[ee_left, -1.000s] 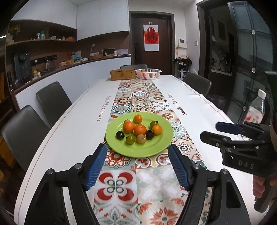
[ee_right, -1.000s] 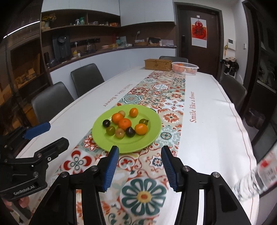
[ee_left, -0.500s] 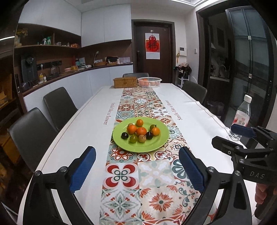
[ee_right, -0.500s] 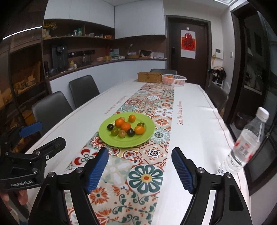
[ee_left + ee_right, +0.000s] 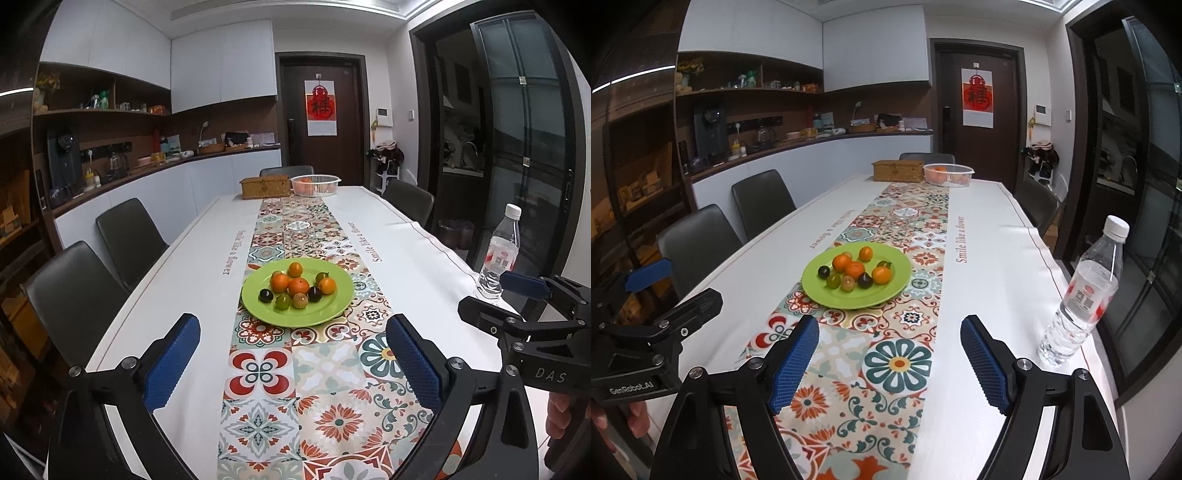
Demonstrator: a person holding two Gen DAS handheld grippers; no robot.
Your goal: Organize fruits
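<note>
A green plate (image 5: 334, 308) sits on the patterned table runner and holds several small fruits: orange ones (image 5: 298, 286), dark ones (image 5: 265, 295) and green ones (image 5: 283, 301). It also shows in the right wrist view (image 5: 827, 297). My left gripper (image 5: 293, 360) is open and empty, held above the runner well short of the plate. My right gripper (image 5: 889, 363) is open and empty, also short of the plate. Each gripper shows at the edge of the other's view.
A water bottle (image 5: 1082, 291) stands near the table's right edge. A wicker box (image 5: 264, 186) and a white basket (image 5: 315, 184) with orange fruit stand at the far end. Dark chairs (image 5: 129, 240) line the left side.
Both grippers have pulled back and up from the plate, and their jaws have opened wider. The water bottle has come into view.
</note>
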